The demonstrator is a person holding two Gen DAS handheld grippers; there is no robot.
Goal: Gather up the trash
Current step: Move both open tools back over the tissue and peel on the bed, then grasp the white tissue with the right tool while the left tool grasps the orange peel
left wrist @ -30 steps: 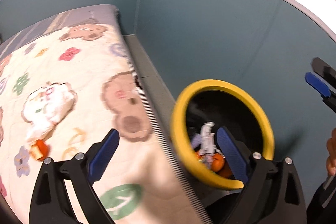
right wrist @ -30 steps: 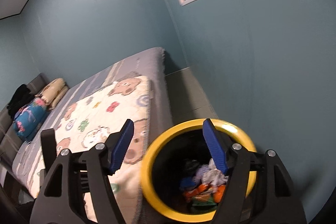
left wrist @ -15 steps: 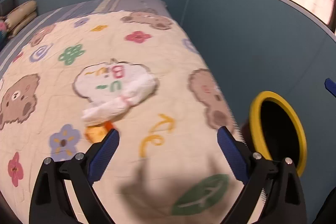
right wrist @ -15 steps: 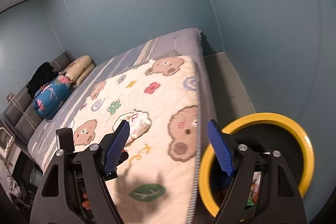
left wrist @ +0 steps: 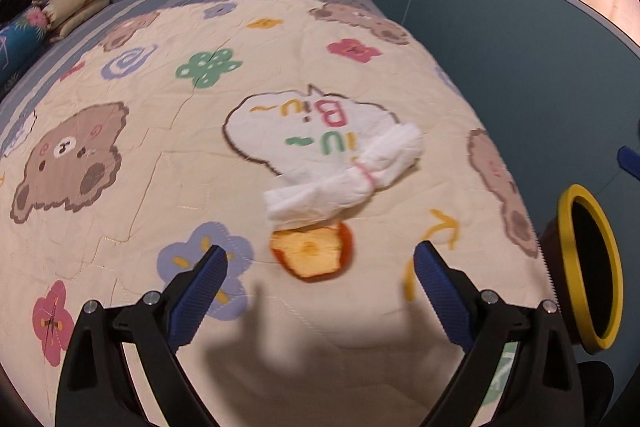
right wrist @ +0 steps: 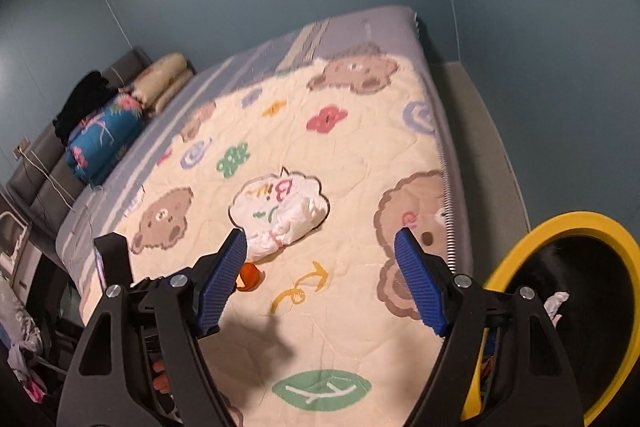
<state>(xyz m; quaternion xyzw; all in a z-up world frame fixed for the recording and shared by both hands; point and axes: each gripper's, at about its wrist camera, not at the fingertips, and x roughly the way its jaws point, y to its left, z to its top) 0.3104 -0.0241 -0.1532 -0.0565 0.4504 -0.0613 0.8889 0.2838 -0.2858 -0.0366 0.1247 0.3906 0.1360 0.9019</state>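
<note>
Both views are swinging away from the yellow-rimmed black trash bin [left wrist: 588, 267], now at right, onto the bed's cream cartoon quilt [left wrist: 160, 163]. Left hand-held gripper [left wrist: 316, 287] is hanging released just near of the bitten orange apple core [left wrist: 312, 255], crumpled white tissue [left wrist: 344, 179] touching its far edge. Right hand-held gripper [right wrist: 320, 283] is released too, empty. Straddle the core alone, clear of the tissue.

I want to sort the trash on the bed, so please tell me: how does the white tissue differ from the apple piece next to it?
The tissue is white, crumpled and soft-looking; the apple piece has orange-red skin and pale yellow bitten flesh. The tissue looks larger and spreads wide; the apple piece is smaller and compact. The tissue partly covers the apple piece's far edge. Both lie on the quilt, ahead of the open left gripper, not held.
</note>
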